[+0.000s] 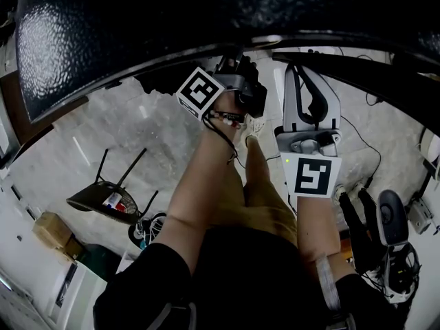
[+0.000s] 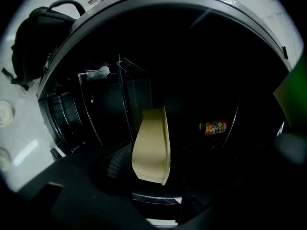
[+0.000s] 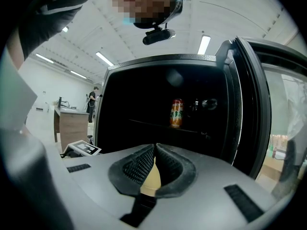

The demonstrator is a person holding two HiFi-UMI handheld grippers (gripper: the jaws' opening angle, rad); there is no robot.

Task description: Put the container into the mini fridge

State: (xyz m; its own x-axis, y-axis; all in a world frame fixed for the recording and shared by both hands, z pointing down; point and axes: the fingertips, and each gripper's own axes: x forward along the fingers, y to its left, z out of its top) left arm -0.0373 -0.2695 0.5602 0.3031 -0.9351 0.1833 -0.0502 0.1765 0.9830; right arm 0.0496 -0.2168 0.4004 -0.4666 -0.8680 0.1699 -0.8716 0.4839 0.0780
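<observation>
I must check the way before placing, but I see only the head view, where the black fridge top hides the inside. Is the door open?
Observer: Yes, the right gripper view shows the black mini fridge with its door open at the right.
Operator: Is anything inside?
Observer: One upright orange metal can on a shelf.
Operator: And the container?
Observer: The left gripper view shows the flat beige paper-like container between the left claw's jaws.

Fridge [image 3: 163, 60] mouth open; can [image 3: 177, 113] on shelf, door [image 3: 247, 104] at rt
</observation>
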